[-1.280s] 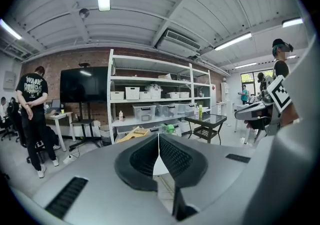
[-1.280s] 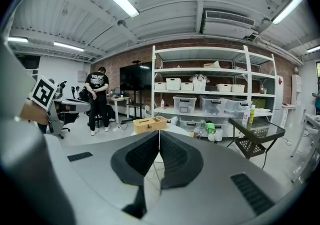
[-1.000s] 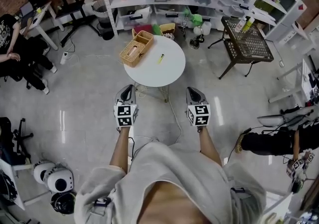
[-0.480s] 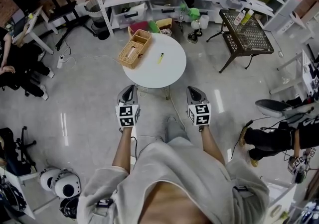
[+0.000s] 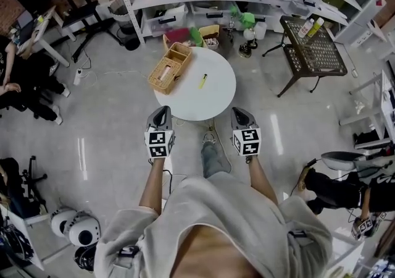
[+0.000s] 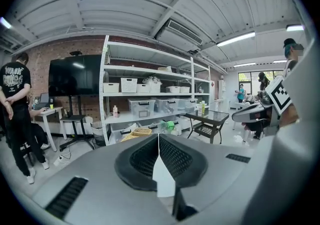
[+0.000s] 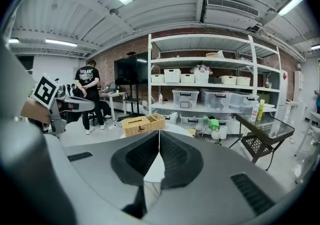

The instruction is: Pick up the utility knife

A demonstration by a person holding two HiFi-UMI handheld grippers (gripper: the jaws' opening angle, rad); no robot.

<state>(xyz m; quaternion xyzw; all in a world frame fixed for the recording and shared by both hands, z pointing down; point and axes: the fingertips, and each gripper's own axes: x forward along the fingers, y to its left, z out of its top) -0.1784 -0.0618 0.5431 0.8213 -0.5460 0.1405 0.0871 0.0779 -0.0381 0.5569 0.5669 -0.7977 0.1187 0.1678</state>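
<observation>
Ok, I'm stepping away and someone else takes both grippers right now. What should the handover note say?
Left gripper: shut and empty, just short of the near edge of the round white table in the head view.
Right gripper: shut and empty, alongside the left one.
Utility knife: small and yellow, lying near the table's middle, to the right of the wicker basket.
Done: nothing yet. The knife is untouched.
Left: reach over the table, open one gripper, close it on the knife and lift.

round white table [image 5: 211, 101] with wicker basket [image 5: 170, 68] and yellow utility knife [image 5: 202, 81]
</observation>
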